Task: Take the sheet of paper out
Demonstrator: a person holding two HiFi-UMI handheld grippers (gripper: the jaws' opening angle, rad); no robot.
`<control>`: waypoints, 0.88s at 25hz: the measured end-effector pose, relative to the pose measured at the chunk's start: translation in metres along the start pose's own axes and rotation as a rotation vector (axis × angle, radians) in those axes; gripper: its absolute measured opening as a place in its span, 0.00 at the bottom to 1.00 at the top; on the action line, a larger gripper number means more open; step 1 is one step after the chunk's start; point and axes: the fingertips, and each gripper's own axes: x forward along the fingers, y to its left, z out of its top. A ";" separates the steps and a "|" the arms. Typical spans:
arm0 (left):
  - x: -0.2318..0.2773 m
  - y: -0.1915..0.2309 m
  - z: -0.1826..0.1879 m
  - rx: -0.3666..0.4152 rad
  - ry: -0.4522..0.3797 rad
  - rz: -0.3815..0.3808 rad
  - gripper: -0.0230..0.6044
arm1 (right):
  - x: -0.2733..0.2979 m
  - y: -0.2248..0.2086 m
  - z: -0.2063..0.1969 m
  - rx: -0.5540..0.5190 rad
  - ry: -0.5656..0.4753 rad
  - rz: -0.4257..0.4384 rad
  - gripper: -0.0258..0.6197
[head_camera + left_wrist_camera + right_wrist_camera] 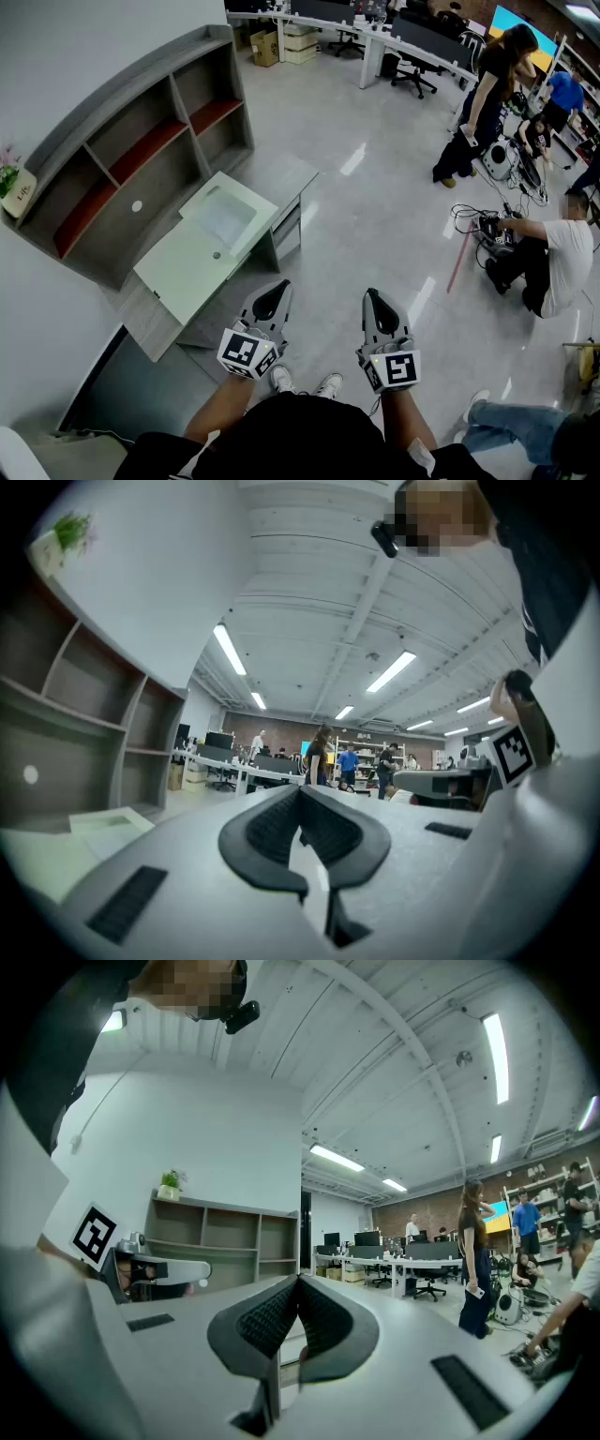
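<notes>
- Head view: the sheet of paper (223, 217) was seen as a pale patch on the far end of the desk (178, 272), ahead and to the left of both grippers and well apart from them.
- The left gripper (275, 292) was held nearer to the sheet than the right gripper (375, 302), so a reach with the left was judged the shorter one.
- The sheet's long side appeared to run along the length of the desk, slanting from near left to far right, though this could not be told for certain.
- Left gripper view: the jaws were seen pressed together with nothing between them.
- Right gripper view: the jaws were likewise found together and empty.
- The desk was set against a grey shelf unit (141, 159) by the white wall, with a small plant (7, 173) on top of it.
- A glossy grey floor (375, 216) was spread to the right, where several people (487, 103) were gathered among cables and office chairs.
</notes>
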 end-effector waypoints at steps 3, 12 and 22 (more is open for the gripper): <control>-0.007 0.002 0.008 0.026 0.008 0.008 0.05 | 0.000 0.004 0.016 -0.004 -0.002 -0.005 0.07; -0.021 0.017 0.015 0.045 0.001 0.018 0.05 | 0.007 0.008 0.033 -0.012 -0.053 -0.015 0.07; -0.041 0.036 0.021 0.065 -0.004 0.004 0.05 | 0.020 0.034 0.047 0.003 -0.108 -0.035 0.07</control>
